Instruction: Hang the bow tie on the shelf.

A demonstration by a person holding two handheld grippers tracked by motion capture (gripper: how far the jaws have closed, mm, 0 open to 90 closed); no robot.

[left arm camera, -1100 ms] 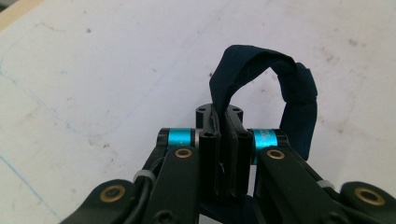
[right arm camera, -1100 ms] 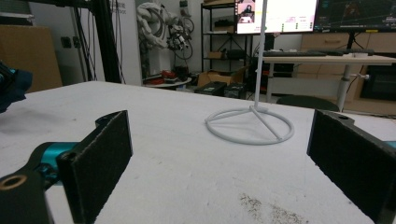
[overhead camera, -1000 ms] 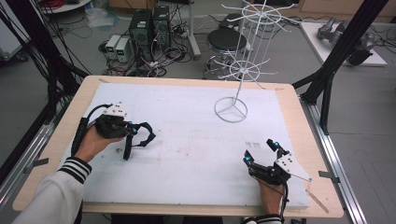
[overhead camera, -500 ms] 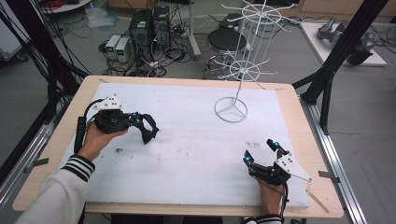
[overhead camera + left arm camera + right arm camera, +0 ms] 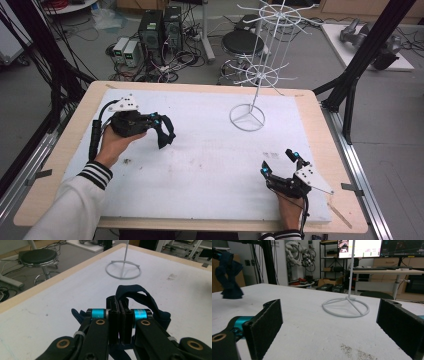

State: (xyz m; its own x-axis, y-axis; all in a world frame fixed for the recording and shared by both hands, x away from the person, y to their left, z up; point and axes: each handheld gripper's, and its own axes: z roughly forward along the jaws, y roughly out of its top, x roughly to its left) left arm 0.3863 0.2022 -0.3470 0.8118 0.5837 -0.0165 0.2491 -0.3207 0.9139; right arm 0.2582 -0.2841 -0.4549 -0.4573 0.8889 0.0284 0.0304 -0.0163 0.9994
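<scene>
Change: left tool now sits higher and nearer the middle of the desk than a second ago, with the dark blue strap hanging clear of the surface.
Meaning: strap is picked up; by judgement, the carry toward the white wire rack is under way, and no hanging has begun.
Left tool state: jaws pressed together, pinching the strap, whose loop sticks out beyond the tips in the left gripper view.
Right tool state: right tool rests at the near right of the desk, jaws spread with nothing between them, unmoved.
Strap location: in the air over the left half of the desk, well apart from the rack's ring base.
Count: one strap, one rack, two tools.
</scene>
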